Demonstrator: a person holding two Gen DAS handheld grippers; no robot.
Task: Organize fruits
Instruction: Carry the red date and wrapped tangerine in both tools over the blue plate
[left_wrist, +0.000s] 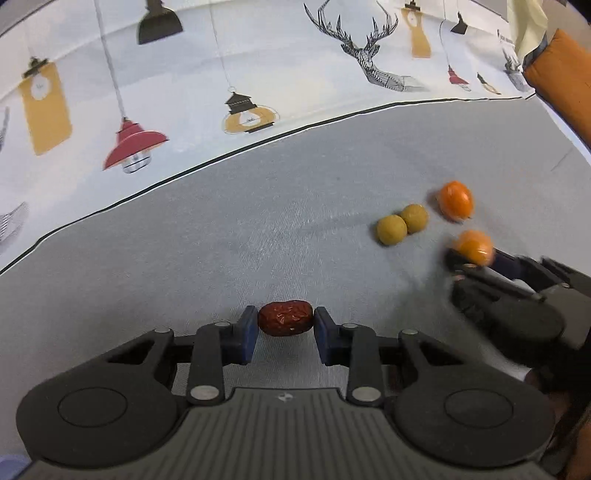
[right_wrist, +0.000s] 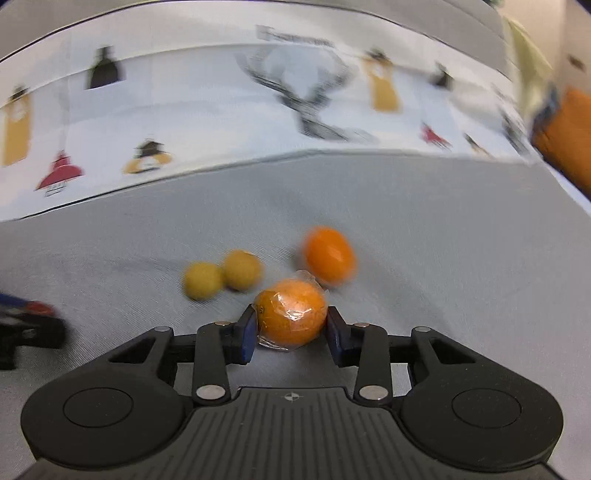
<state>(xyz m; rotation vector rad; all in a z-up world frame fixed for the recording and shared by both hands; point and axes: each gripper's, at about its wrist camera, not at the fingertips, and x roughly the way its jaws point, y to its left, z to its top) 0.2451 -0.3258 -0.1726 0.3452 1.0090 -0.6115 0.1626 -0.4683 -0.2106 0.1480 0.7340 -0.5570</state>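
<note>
Left claw (left_wrist: 285, 325) closed on red date (left_wrist: 285, 318), low over grey desk (left_wrist: 258, 229). Two yellow-green fruits (right_wrist: 221, 274) touching, mid-desk. Right claw (right_wrist: 291, 326) clamped on plastic-wrapped orange (right_wrist: 291, 313); second orange (right_wrist: 328, 255) loose just behind.

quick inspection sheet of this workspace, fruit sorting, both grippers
surface: grey cloth, printed lamp-and-deer cloth behind it
job's things: red date; wrapped orange fruit; second orange fruit and two yellow-green fruits, touching each other, lying loose
clutter: nothing seen
grippers: left gripper shut on the date; right gripper shut on the wrapped orange fruit
cables: nothing seen
surroundings: orange cushion at far right
</note>
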